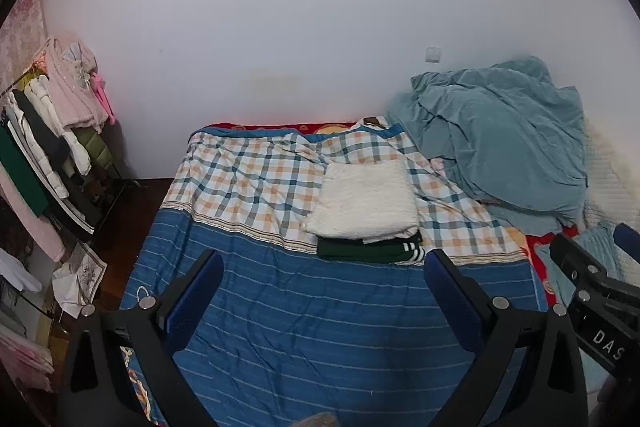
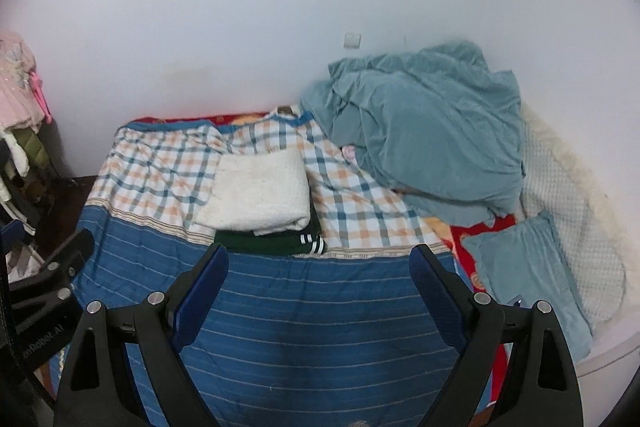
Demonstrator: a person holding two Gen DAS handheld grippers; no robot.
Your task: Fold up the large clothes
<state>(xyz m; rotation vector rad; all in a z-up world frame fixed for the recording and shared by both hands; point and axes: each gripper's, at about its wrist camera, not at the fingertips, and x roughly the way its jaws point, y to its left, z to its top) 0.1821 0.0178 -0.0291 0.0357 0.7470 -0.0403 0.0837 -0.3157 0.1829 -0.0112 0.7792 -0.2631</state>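
Folded white garment sits atop folded dark green garment with white stripes, mid-bed on plaid-and-blue quilt. I see left gripper spread wide, empty; right gripper likewise released, empty. Left view alone shows clothes rack. Right view alone shows teal pillow and most of cream blanket. Teal duvet heaped by wall. Right gripper body reads "DAS", partly cut off.

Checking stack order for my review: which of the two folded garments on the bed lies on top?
The white fluffy garment lies on top; the dark green garment with white stripes sits beneath it, only its near edge showing.
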